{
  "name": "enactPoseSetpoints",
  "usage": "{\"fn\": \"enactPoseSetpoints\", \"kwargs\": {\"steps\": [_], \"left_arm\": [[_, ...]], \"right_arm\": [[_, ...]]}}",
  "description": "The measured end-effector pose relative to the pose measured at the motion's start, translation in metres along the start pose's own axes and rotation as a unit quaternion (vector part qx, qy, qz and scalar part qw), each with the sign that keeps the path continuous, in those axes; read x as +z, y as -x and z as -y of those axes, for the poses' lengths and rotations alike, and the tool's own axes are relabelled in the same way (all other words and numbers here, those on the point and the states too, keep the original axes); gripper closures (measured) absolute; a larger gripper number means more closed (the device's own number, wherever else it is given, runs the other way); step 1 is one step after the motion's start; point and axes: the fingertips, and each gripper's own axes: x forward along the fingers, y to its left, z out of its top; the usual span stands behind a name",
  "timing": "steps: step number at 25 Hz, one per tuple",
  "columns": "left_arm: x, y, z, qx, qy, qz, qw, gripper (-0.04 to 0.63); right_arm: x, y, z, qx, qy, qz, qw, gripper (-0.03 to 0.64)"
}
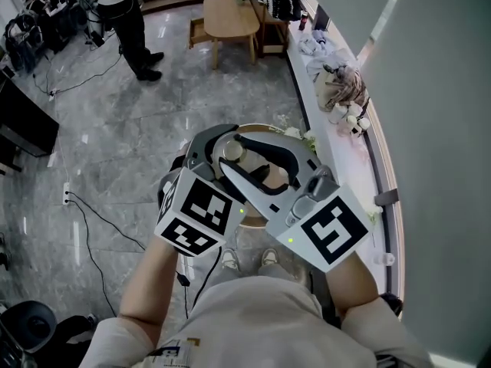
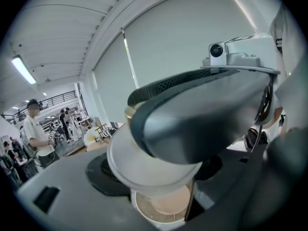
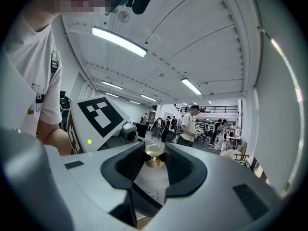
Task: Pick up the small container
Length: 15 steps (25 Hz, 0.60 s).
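Note:
In the head view both grippers are held up close to the chest, with their jaws crossing. My right gripper is shut on a white bottle with a gold cap; its pads press on the neck. In the left gripper view that bottle hangs right in front of the camera, under the right gripper's dark jaw. Below it a small round container with a white rim and a beige inside sits between the jaws of my left gripper, which is closed on it. From above, the left gripper and right gripper overlap.
Grey marble floor lies far below. A wooden table and a standing person are at the back. A white ledge with cloths and clutter runs along the right wall. Cables trail on the floor at left.

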Motion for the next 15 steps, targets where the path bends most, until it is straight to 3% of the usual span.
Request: {"fn": "enactPoseSetpoints", "kwargs": {"steps": [6,15], "left_arm": [[-0.009,-0.003,0.01,-0.011,0.0,-0.012,0.9999,0.247],[-0.048,-0.021,0.031,-0.032,0.03,-0.035,0.9985,0.247]], "right_arm": [[-0.012,0.005,-0.004,0.0,-0.012,-0.009,1.0,0.489],[-0.056,0.006,-0.011,0.011,-0.042,-0.04,0.998,0.489]]}}
